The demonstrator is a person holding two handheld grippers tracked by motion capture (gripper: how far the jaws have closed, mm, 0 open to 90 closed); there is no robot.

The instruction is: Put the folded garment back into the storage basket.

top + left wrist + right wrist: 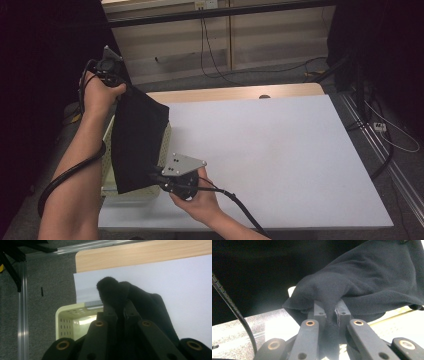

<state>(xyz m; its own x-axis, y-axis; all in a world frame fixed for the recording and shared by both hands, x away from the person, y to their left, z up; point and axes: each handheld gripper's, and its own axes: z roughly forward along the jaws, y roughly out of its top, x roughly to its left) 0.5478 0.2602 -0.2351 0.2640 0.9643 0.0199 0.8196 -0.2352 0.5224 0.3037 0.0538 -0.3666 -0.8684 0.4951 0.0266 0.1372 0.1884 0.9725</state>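
Left gripper (119, 305): jaws closed on a fold of the black cloth (135, 145). Right gripper (331, 312): jaws likewise clamped on its lower edge. The cloth hangs stretched between them at the frame's left, above the cream basket (111, 140). Judged status: cloth lifted out; placing on the white table (280, 150) remains.

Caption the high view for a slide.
Left tongs and right tongs stretch a black cloth above a pale perforated basket at the white table edge.
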